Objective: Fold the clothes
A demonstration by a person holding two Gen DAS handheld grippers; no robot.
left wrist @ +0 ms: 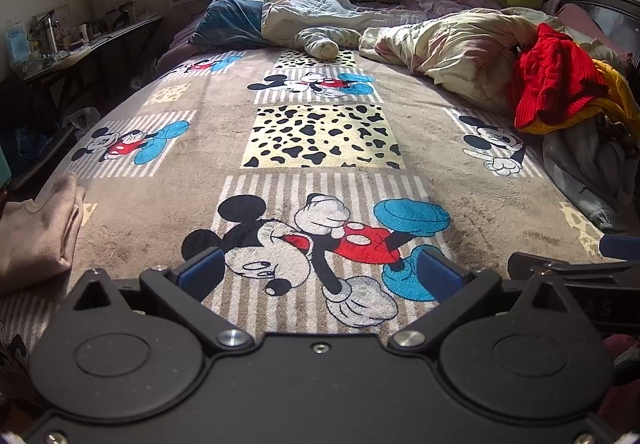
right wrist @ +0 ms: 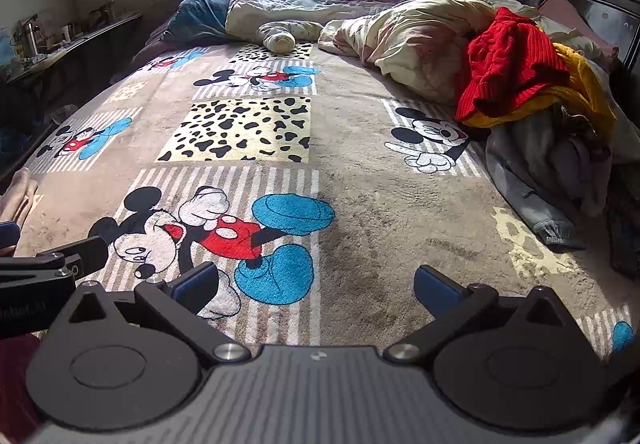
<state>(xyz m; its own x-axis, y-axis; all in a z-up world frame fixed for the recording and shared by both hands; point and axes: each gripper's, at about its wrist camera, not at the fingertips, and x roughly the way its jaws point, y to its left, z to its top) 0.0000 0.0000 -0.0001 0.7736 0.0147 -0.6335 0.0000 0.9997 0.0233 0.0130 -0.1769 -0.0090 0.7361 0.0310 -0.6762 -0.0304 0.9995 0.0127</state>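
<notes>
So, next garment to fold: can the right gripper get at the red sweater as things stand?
Probably yes. The right gripper is open and empty, the blanket between shows nothing in the way, and the red sweater lies on top of the pile, uncovered.

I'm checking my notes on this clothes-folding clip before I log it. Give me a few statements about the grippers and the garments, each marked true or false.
1. Both grippers are open and hold nothing. True: the left gripper and the right gripper each show blue pads spread apart over the blanket.
2. The red sweater lies on top of the yellow garment. True.
3. The beige folded garment sits on the right side of the bed. False: it lies at the left edge.
4. The grey garment is spread flat in the middle of the blanket. False: it is crumpled in the pile on the right.
5. The left gripper is touching the red sweater. False: it is well apart from it.
</notes>
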